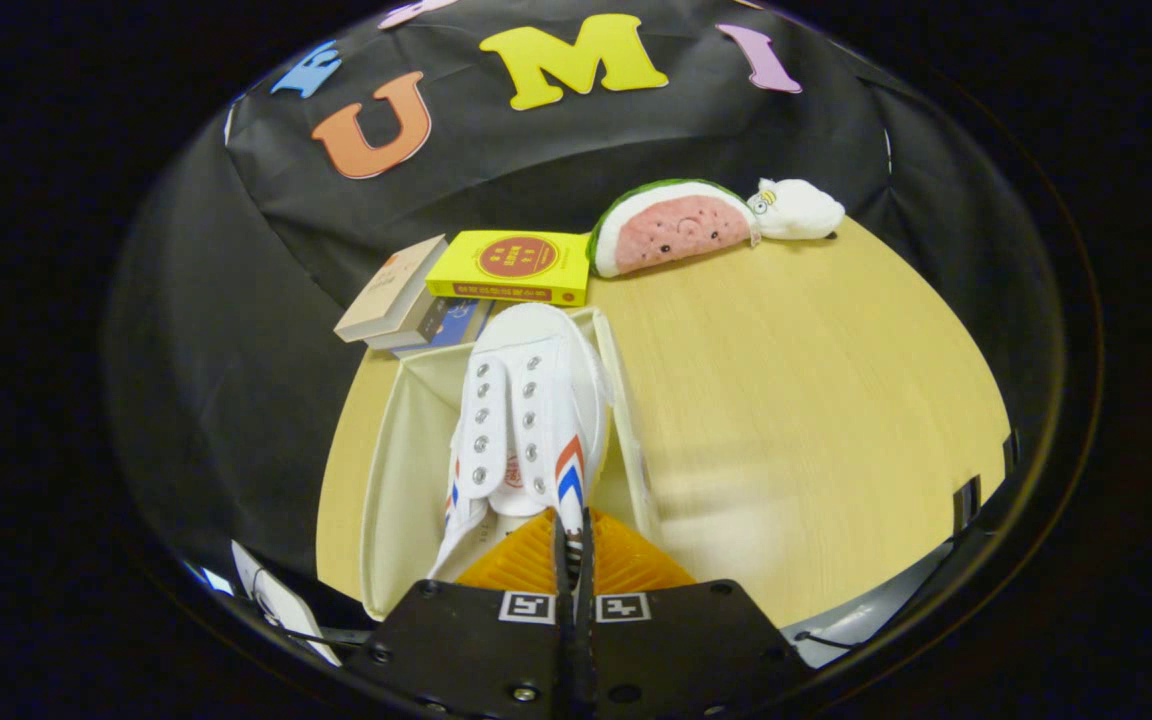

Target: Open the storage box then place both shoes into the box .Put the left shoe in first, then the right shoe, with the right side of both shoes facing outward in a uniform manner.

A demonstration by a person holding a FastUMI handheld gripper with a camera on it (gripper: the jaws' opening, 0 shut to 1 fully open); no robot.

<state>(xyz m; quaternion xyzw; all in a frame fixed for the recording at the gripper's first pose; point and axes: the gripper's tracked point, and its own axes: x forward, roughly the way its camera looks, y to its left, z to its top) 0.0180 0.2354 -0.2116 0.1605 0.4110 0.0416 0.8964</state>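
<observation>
Gripper [573, 545]: we log fingers pinching the shoe [528, 400] by its side wall, shoe just ahead, over the open box [391, 470].

Gripper [573, 540] w/ fingers nearly together, clamped on a thin edge.

Seen from cam riding on body, looking fwd along the two fingers. Fingers [526, 560] drawn in close, side by side, only a narrow slit left betw. them along the centre line; ribbed inner pads facing each other across that slit. Thin rear edge of shoe [526, 420] caught in the slit, both pads pressing on it from either side. Fingertips pointing fwd and slightly down. Finger bases mounted on two flat carrier plates, one square marker on each plate, markers almost abutting at the centre. Plates level, no visible roll to either side.
</observation>
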